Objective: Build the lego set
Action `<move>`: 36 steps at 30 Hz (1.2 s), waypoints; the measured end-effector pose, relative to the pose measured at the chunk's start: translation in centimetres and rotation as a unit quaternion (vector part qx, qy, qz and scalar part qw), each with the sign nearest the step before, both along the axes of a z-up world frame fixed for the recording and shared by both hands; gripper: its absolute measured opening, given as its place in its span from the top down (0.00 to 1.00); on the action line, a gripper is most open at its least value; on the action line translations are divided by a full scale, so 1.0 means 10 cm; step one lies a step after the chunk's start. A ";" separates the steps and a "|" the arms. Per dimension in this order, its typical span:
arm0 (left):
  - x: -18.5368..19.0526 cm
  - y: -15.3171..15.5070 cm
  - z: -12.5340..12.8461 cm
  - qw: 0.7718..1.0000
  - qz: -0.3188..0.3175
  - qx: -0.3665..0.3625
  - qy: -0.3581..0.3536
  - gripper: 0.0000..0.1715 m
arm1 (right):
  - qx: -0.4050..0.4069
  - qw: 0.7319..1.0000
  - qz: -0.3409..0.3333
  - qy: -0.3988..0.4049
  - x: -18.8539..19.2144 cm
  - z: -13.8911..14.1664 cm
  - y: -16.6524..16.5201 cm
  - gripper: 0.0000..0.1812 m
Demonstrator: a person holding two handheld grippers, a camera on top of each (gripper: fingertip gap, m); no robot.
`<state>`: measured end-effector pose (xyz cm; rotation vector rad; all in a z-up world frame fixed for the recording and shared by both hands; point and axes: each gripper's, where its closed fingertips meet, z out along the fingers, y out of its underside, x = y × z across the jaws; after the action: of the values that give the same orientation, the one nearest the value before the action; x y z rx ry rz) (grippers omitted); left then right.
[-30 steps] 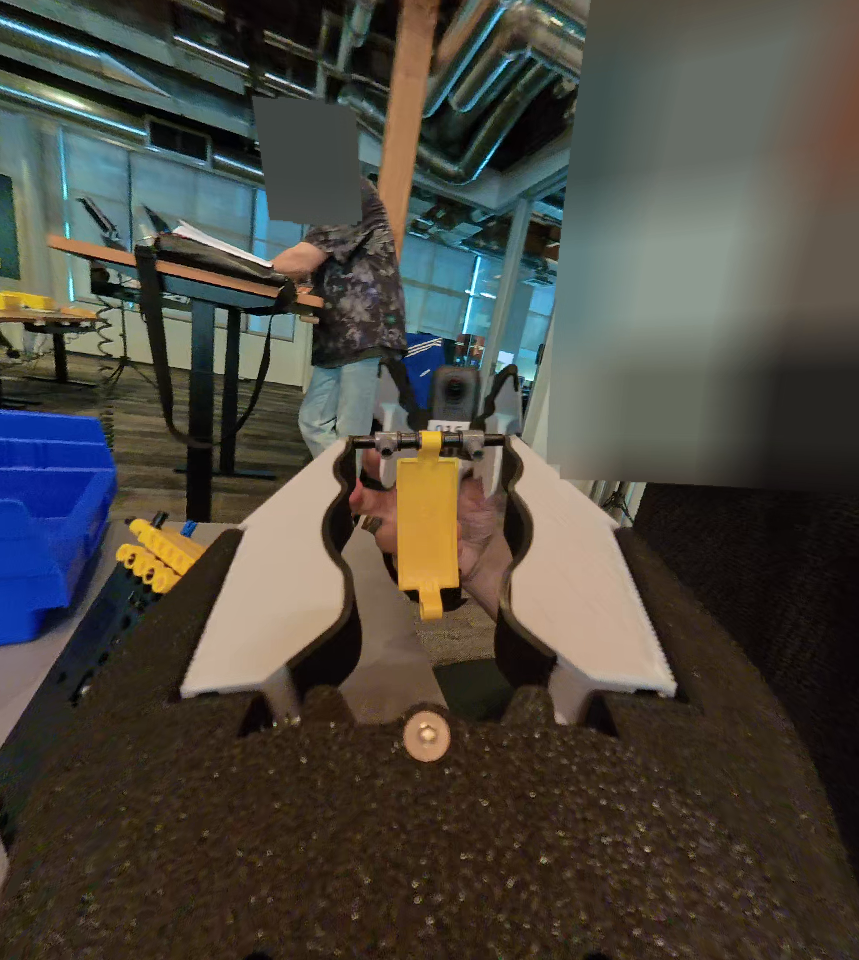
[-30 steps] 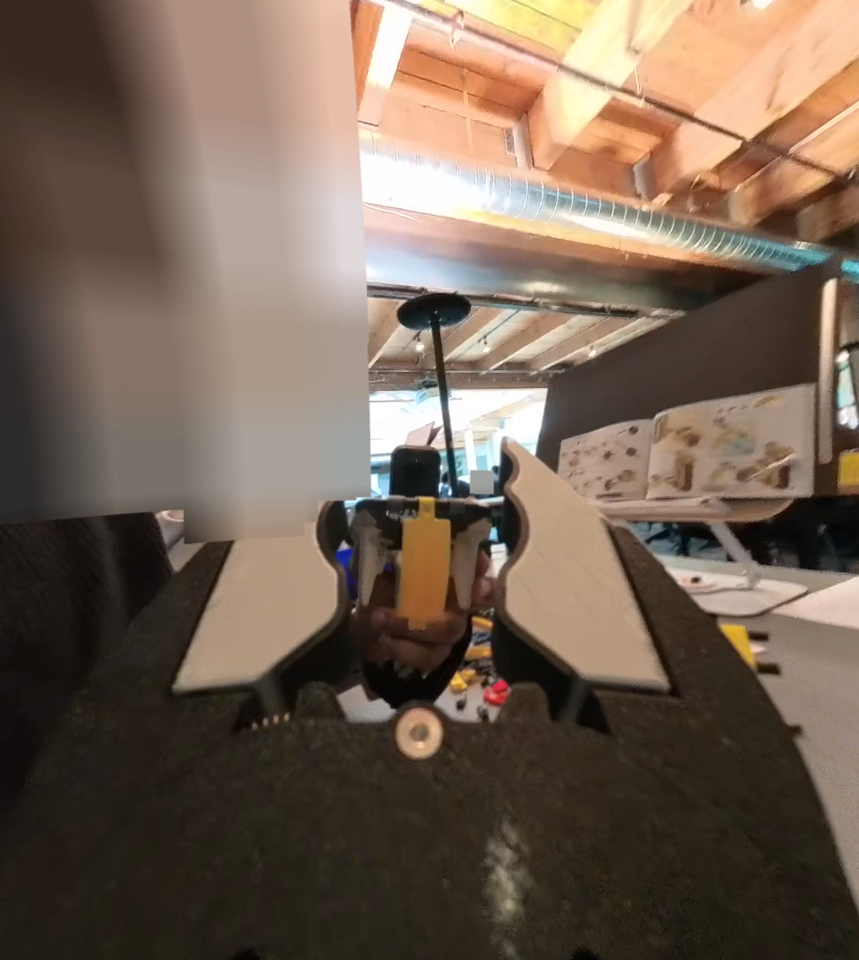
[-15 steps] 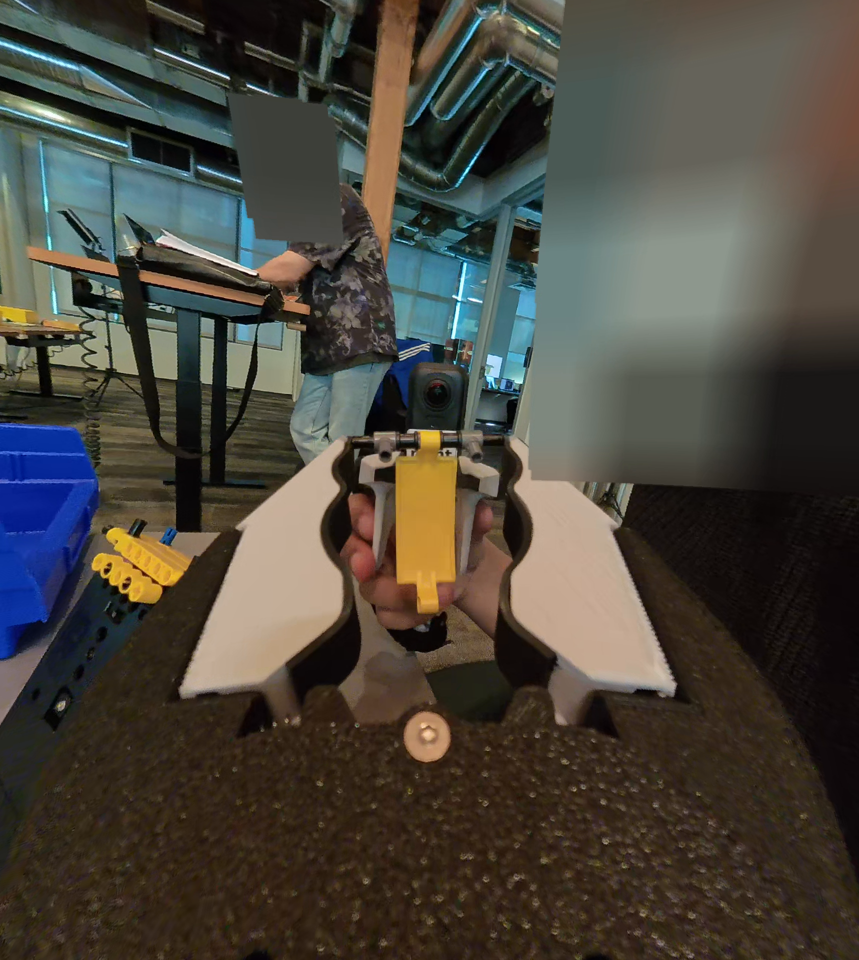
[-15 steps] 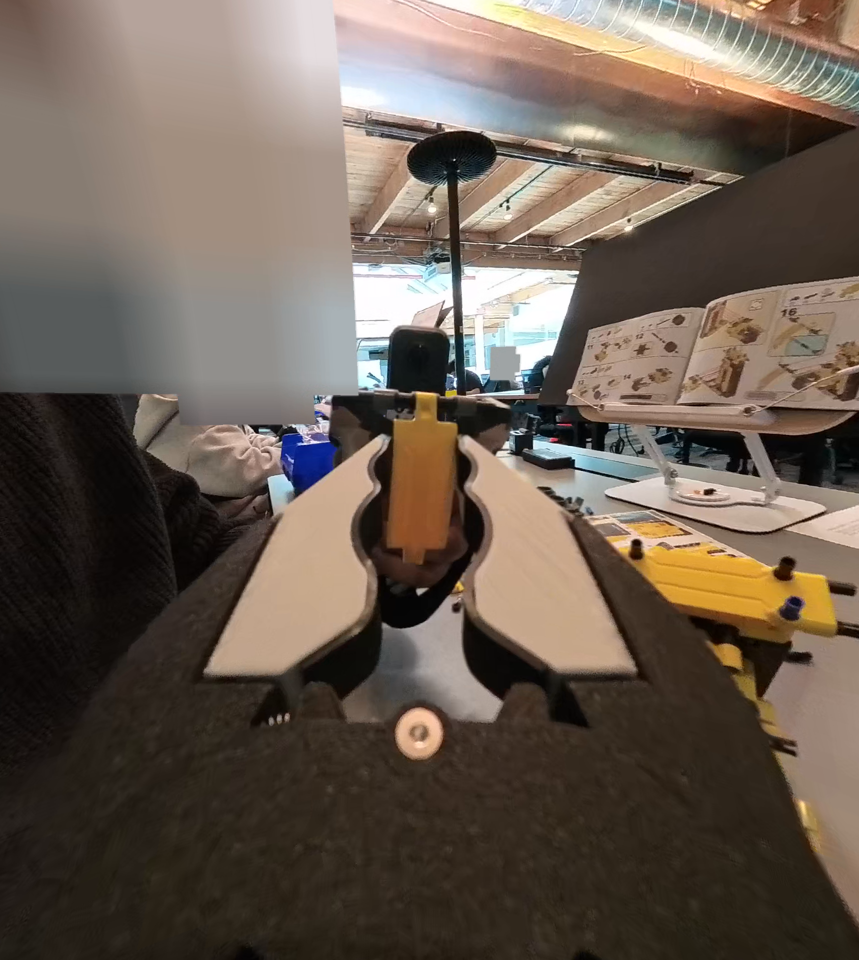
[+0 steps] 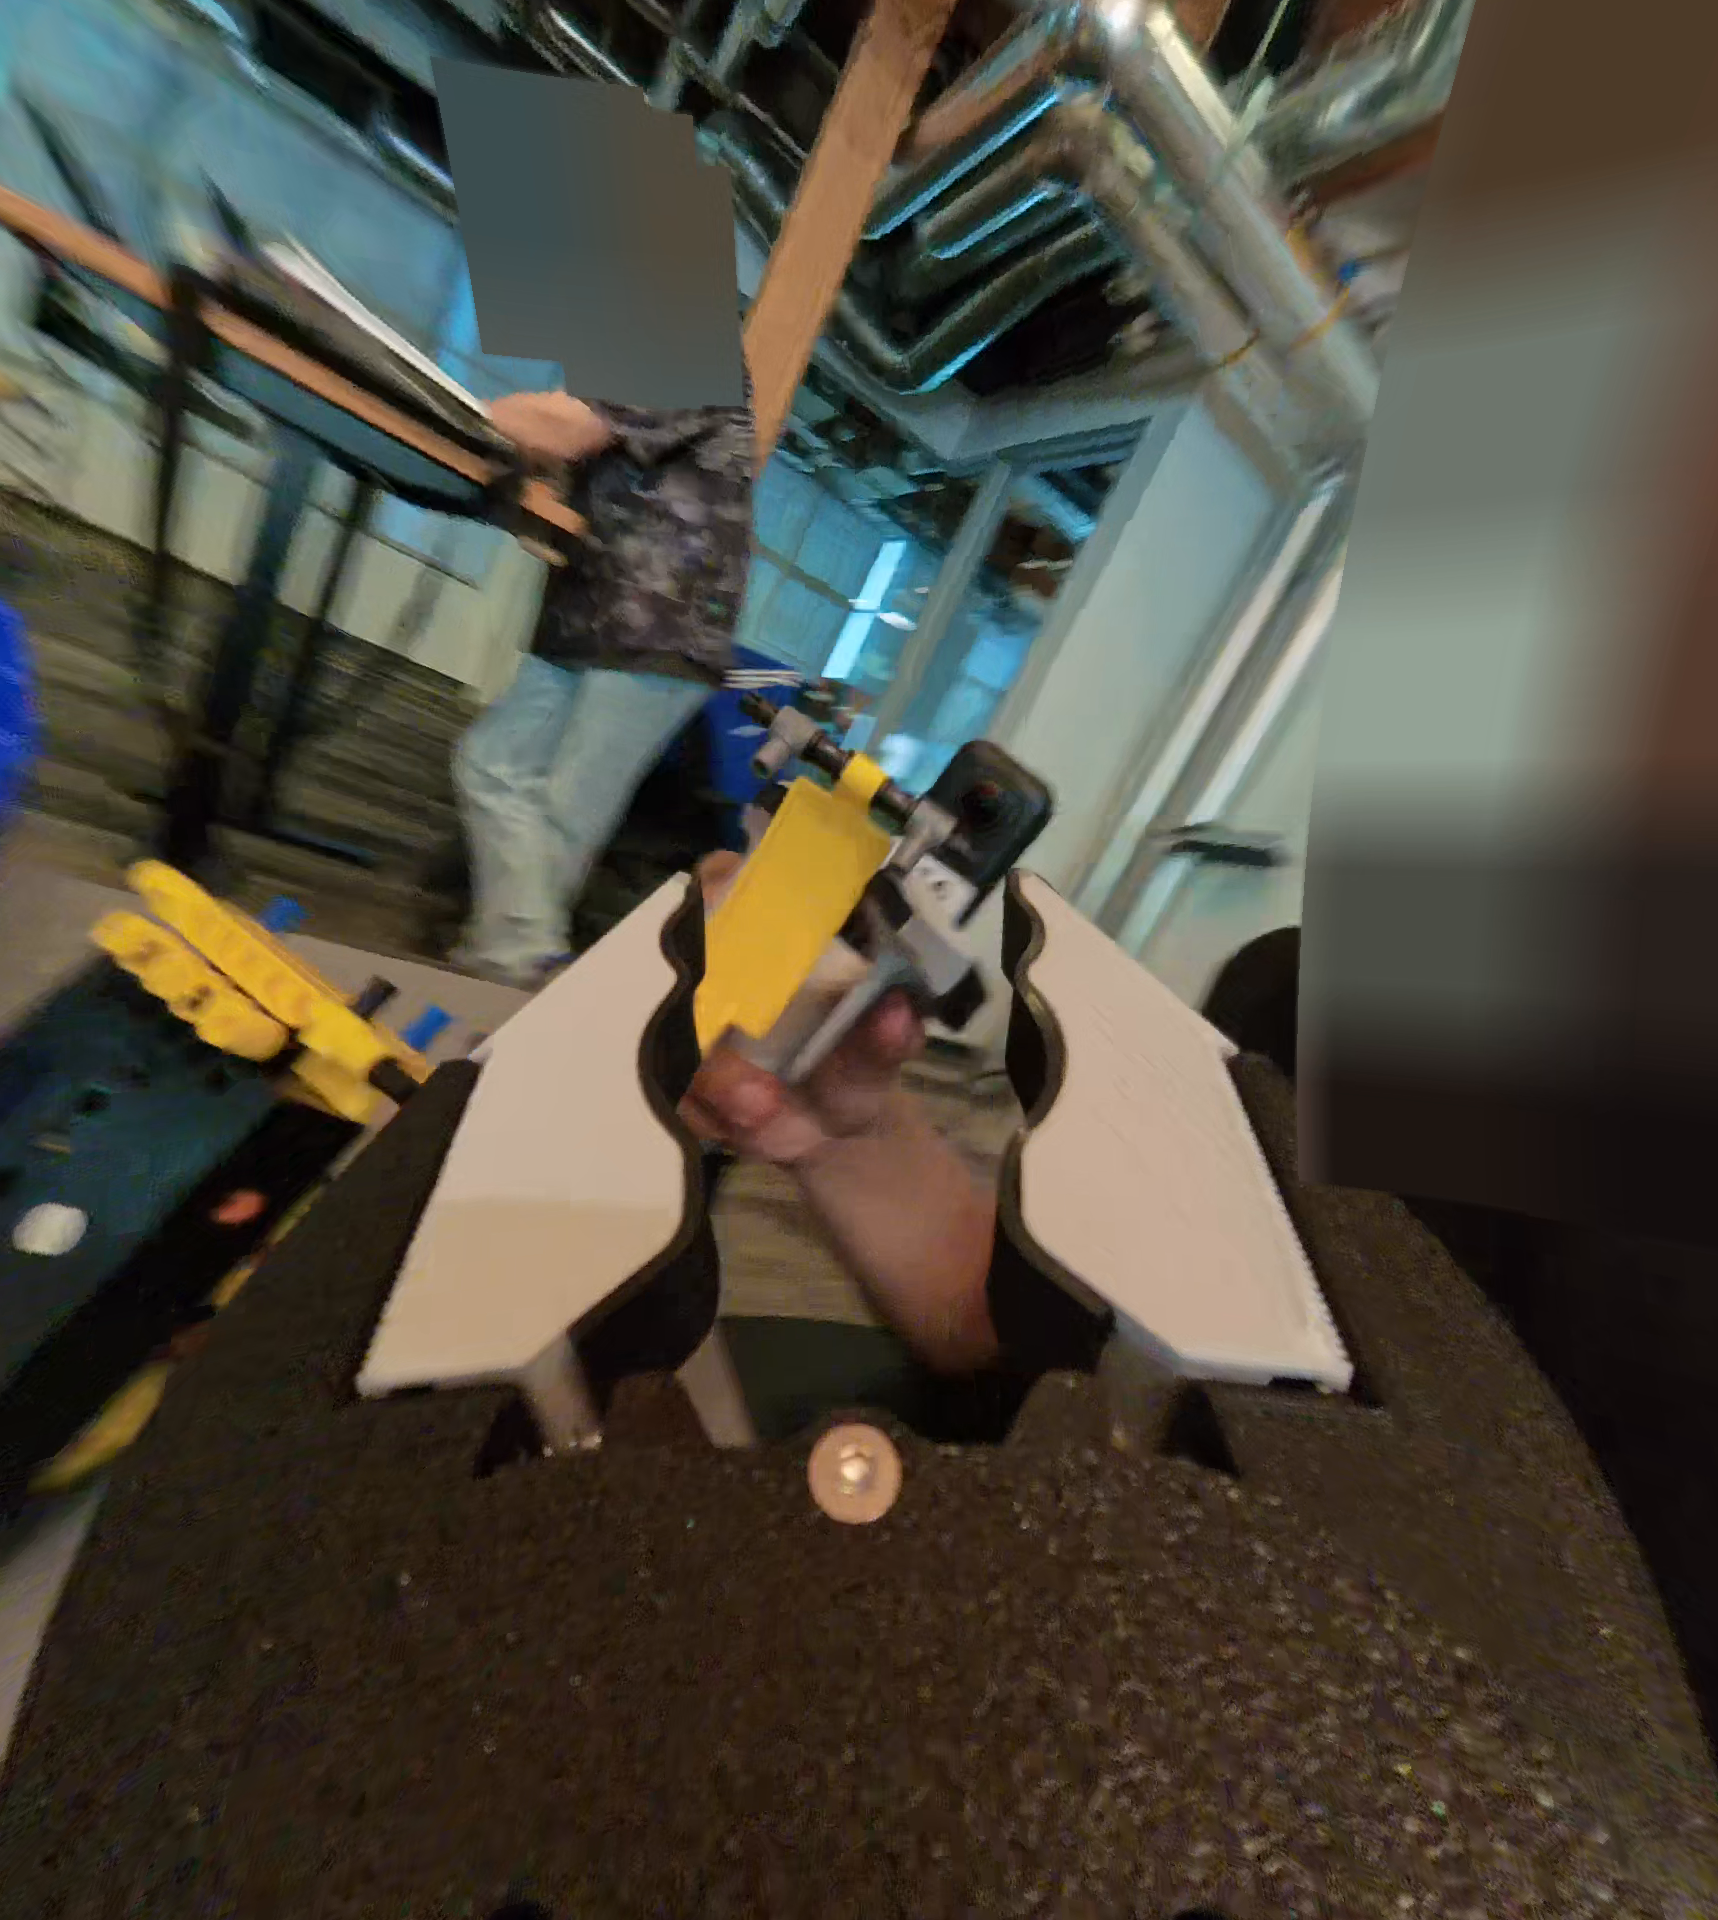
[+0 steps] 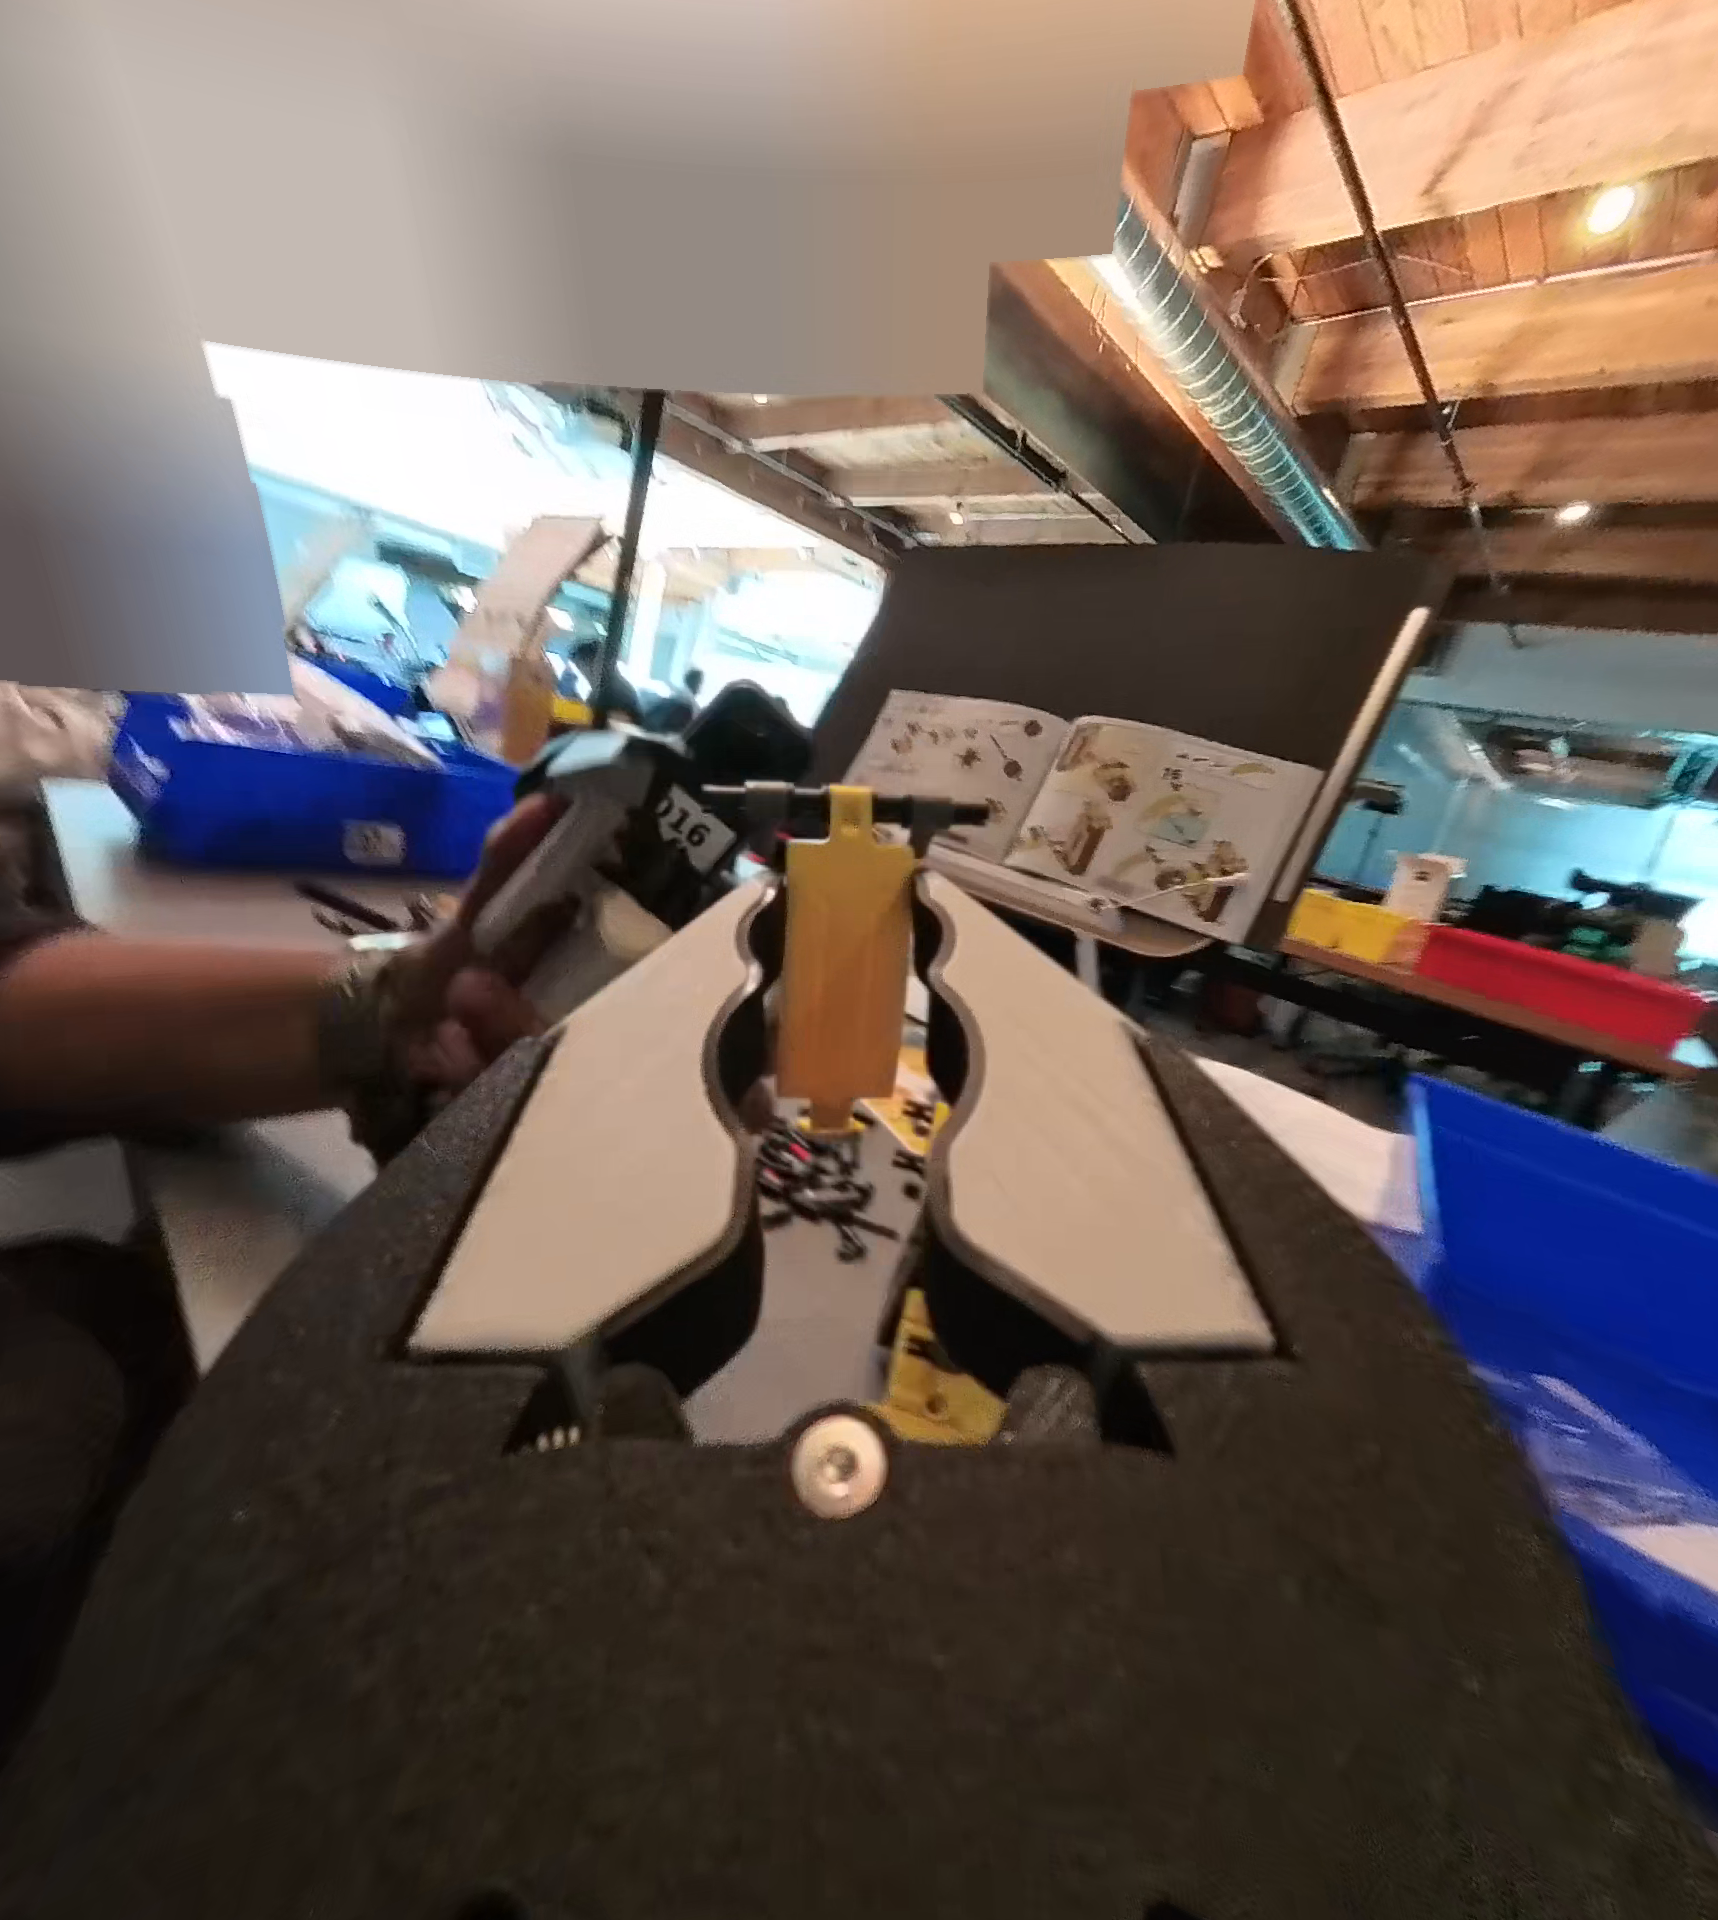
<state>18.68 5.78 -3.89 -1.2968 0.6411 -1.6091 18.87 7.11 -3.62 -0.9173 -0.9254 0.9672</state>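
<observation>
Right gripper (image 6: 842, 940) clamped on yellow panel (image 6: 842, 971), long axis upright, black axle (image 6: 839, 808) crosswise on top. Left gripper (image 5: 847, 971) spread wide, empty; panel w/ right gripper sits beyond its tips, tilted. Blue bin (image 6: 1613, 1236) right, contents unclear; blue tray (image 6: 315, 800) far left holds paper bits.

The grey counter (image 6: 242, 1174) carries a blue bin (image 6: 315, 800) at its far left edge and another blue bin (image 6: 1613, 1247) on the right. Small black pieces (image 6: 824, 1195) lie loose in the middle. An open instruction booklet (image 6: 1073, 790) stands on a stand behind them. A yellow assembly (image 5: 242, 987) rests on a black perforated plate (image 5: 55, 1174).
</observation>
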 end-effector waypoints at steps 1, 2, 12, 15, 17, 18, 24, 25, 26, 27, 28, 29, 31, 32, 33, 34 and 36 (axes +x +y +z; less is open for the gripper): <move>-0.02 -0.03 0.03 0.998 -0.046 -0.042 -0.026 0.67 | 0.021 0.999 -0.017 -0.018 -0.01 -0.03 0.00 0.87; -0.05 -0.03 0.05 0.992 -0.081 -0.081 -0.052 0.69 | 0.042 0.998 -0.032 -0.035 -0.03 -0.06 0.00 0.87; -0.05 0.10 -0.11 0.985 -0.082 -0.146 -0.036 0.92 | 0.142 0.979 -0.093 -0.109 -0.08 -0.23 0.03 0.87; -0.04 0.08 -0.12 0.983 -0.097 -0.154 -0.039 0.90 | 0.145 0.980 -0.091 -0.106 -0.08 -0.21 0.01 0.87; 0.00 0.04 -0.13 0.981 -0.111 -0.157 -0.035 0.89 | 0.150 0.978 -0.094 -0.113 -0.08 -0.23 0.01 0.87; 0.01 0.02 -0.13 0.980 -0.117 -0.155 -0.034 0.90 | 0.153 0.976 -0.097 -0.119 -0.08 -0.24 0.02 0.87; -0.01 0.03 -0.13 0.982 -0.113 -0.151 -0.029 0.94 | 0.158 0.973 -0.110 -0.126 -0.02 -0.24 0.07 0.87; -0.02 0.04 -0.14 0.982 -0.109 -0.150 -0.027 0.97 | 0.157 0.973 -0.110 -0.127 -0.01 -0.24 0.07 0.87; -0.02 0.05 -0.14 0.983 -0.106 -0.150 -0.026 0.98 | 0.156 0.973 -0.110 -0.128 -0.01 -0.25 0.08 0.87; -0.02 0.06 -0.15 0.983 -0.105 -0.152 -0.024 0.99 | 0.157 0.973 -0.110 -0.130 -0.01 -0.25 0.08 0.87; -0.02 0.07 -0.16 0.982 -0.103 -0.154 -0.022 0.99 | 0.159 0.972 -0.113 -0.133 -0.01 -0.26 0.09 0.87; -0.01 0.07 -0.17 0.982 -0.103 -0.156 -0.021 0.98 | 0.162 0.970 -0.116 -0.137 -0.01 -0.27 0.09 0.87; -0.01 0.06 -0.18 0.982 -0.105 -0.158 -0.020 0.98 | 0.166 0.968 -0.121 -0.143 -0.02 -0.29 0.10 0.87; 0.00 0.06 -0.19 0.981 -0.107 -0.158 -0.018 0.97 | 0.167 0.967 -0.123 -0.146 -0.03 -0.30 0.11 0.87; 0.00 0.06 -0.19 0.982 -0.107 -0.158 -0.017 0.97 | 0.169 0.966 -0.126 -0.148 -0.03 -0.30 0.11 0.87; 0.00 0.06 -0.19 0.982 -0.105 -0.157 -0.017 0.97 | 0.170 0.966 -0.128 -0.149 -0.03 -0.30 0.12 0.87; -0.01 0.07 -0.19 0.983 -0.100 -0.156 -0.015 0.94 | 0.172 0.965 -0.130 -0.148 -0.02 -0.29 0.12 0.87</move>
<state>18.62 6.50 -5.84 -1.4654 0.5277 -1.9500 18.72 8.30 -6.57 -0.8688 -1.1491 0.4314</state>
